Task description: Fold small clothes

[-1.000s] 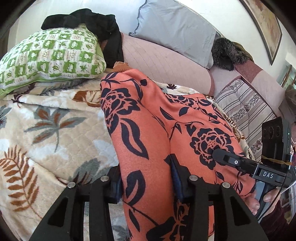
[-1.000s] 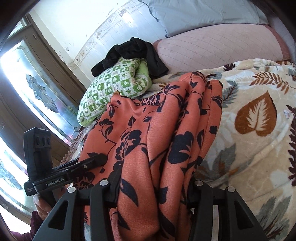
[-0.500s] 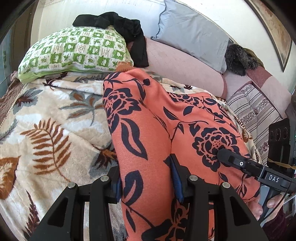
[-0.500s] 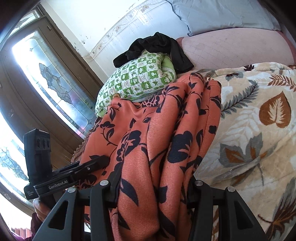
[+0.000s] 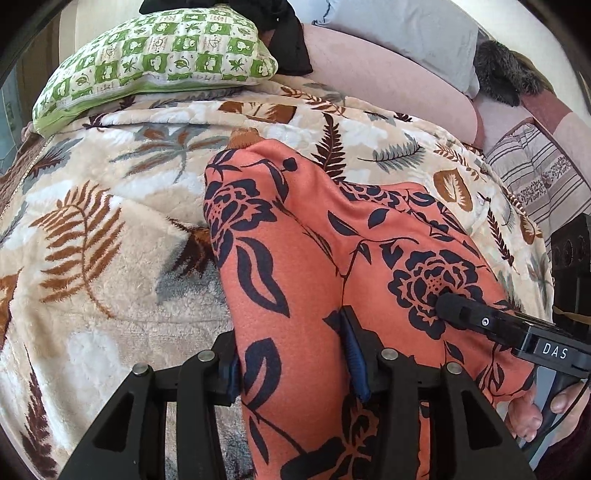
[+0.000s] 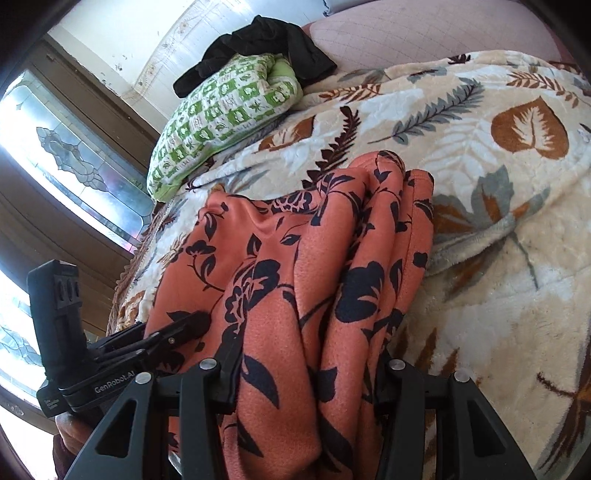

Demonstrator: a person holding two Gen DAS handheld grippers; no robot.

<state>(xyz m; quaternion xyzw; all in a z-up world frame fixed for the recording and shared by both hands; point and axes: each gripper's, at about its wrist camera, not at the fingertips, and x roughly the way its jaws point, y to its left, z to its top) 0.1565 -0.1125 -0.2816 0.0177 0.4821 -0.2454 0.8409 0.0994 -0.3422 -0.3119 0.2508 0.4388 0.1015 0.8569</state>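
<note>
An orange garment (image 5: pixel 314 240) with dark blue flowers stretches from both grippers onto the leaf-print blanket (image 5: pixel 110 240). My left gripper (image 5: pixel 291 350) has the cloth filling the gap between its blue pads, and its jaws are opening. In the right wrist view the same garment (image 6: pixel 295 258) hangs in bunched folds, and my right gripper (image 6: pixel 306 362) is shut on them. Each gripper shows in the other's view: the right one (image 5: pixel 461 314) at the garment's right edge, the left one (image 6: pixel 184 325) at its left edge. Hands hold both handles.
A green checked pillow (image 5: pixel 155 48) with a black cloth (image 5: pixel 284 37) on it lies at the bed's head, beside a pink bolster (image 5: pixel 388 74) and a grey pillow (image 5: pixel 406 29). A striped cushion (image 5: pixel 535 177) sits at the right. A glazed door (image 6: pixel 74 158) stands on the left.
Both grippers have sunk toward the bed with the garment. Its far end has drawn back from the pillow and now rests lower on the blanket.
</note>
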